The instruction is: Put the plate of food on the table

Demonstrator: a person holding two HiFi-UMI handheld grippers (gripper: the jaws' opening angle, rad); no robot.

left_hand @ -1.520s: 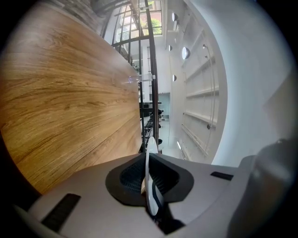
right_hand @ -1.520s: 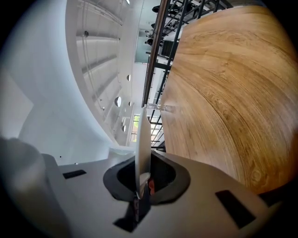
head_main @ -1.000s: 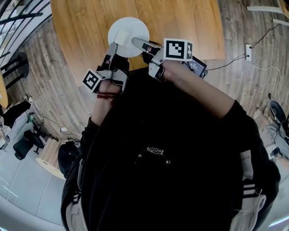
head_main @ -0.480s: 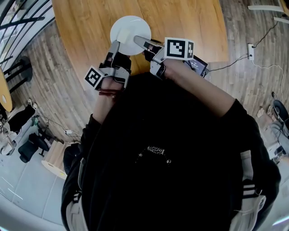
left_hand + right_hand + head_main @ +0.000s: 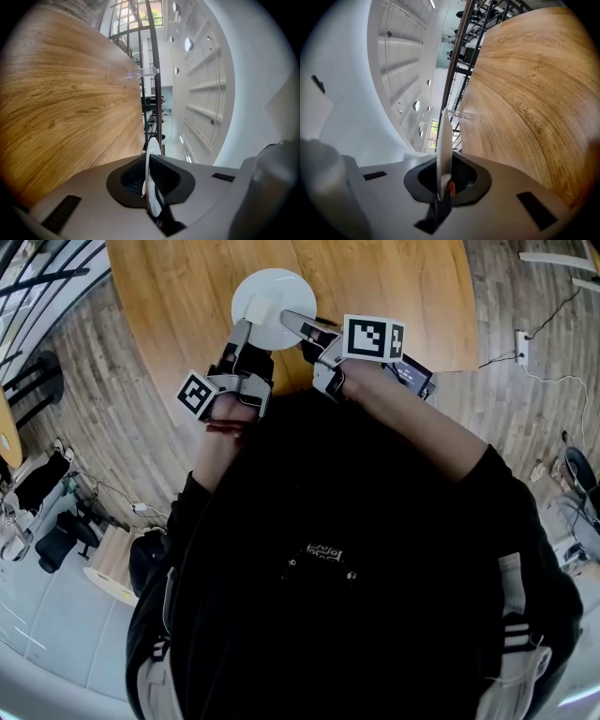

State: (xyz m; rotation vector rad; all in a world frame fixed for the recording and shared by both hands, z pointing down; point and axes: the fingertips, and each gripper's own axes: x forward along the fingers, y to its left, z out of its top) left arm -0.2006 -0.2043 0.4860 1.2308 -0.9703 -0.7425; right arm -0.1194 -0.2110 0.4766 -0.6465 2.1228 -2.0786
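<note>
A white round plate [image 5: 272, 298] hangs over the near edge of the wooden table [image 5: 375, 287]. From above its top looks bare white. My left gripper [image 5: 241, 333] is shut on the plate's left rim, my right gripper [image 5: 291, 318] on its right rim. In the left gripper view the plate [image 5: 147, 171] runs edge-on between the closed pads of my left gripper [image 5: 150, 190]. The right gripper view shows the same: the plate [image 5: 444, 150] is pinched by my right gripper [image 5: 442, 187], with a small orange bit [image 5: 451, 188] at the rim.
A dark flat device [image 5: 412, 377] lies at the table's near edge by my right wrist. A white socket strip [image 5: 523, 347] with cables sits on the plank floor to the right. A small clear object [image 5: 457, 114] stands far off on the tabletop.
Both grippers and the plate have shifted slightly farther over the table. The grip on both rims is unchanged.
</note>
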